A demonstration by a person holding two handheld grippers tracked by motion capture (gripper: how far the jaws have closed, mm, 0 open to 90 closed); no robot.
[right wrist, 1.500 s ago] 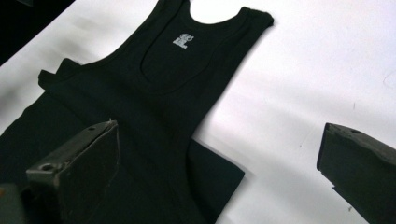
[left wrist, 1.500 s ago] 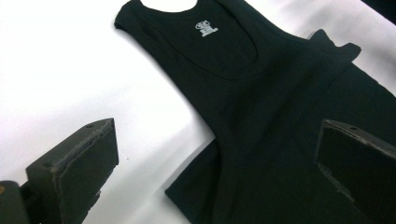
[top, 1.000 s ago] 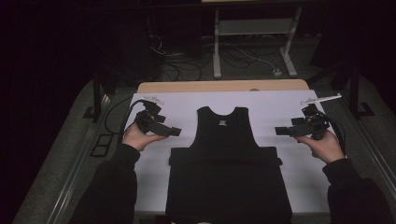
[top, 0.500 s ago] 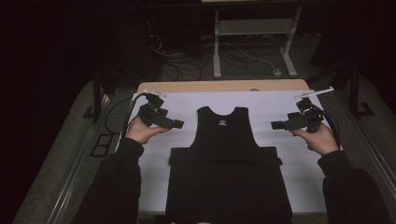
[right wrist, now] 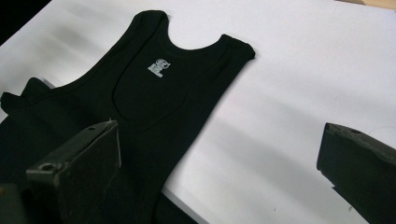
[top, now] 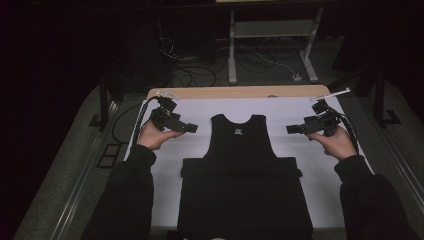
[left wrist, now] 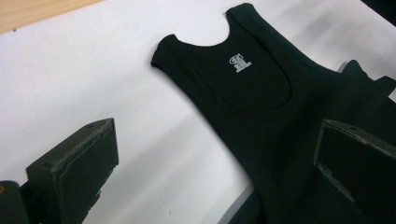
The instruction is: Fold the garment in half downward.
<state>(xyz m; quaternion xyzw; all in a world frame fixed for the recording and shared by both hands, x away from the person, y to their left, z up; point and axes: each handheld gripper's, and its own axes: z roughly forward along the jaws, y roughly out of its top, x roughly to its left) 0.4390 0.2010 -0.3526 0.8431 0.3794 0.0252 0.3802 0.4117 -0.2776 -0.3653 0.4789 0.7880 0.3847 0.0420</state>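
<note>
A black sleeveless top lies flat on the white table cover, neck toward the far edge, a small white label inside the neckline. Its lower part looks folded up into a wider dark band. My left gripper hovers just left of the top's left shoulder strap, jaws wide apart and holding nothing. My right gripper hovers to the right of the other strap, also open. In the left gripper view the top lies ahead; the right gripper view has the top ahead too.
A strip of bare wooden tabletop runs along the far edge. Beyond it stand a metal frame and loose cables on the dark floor. Cables trail from both grippers over the table sides.
Both grippers have moved forward and inward toward the shoulder straps of the top. The top itself has not moved.
</note>
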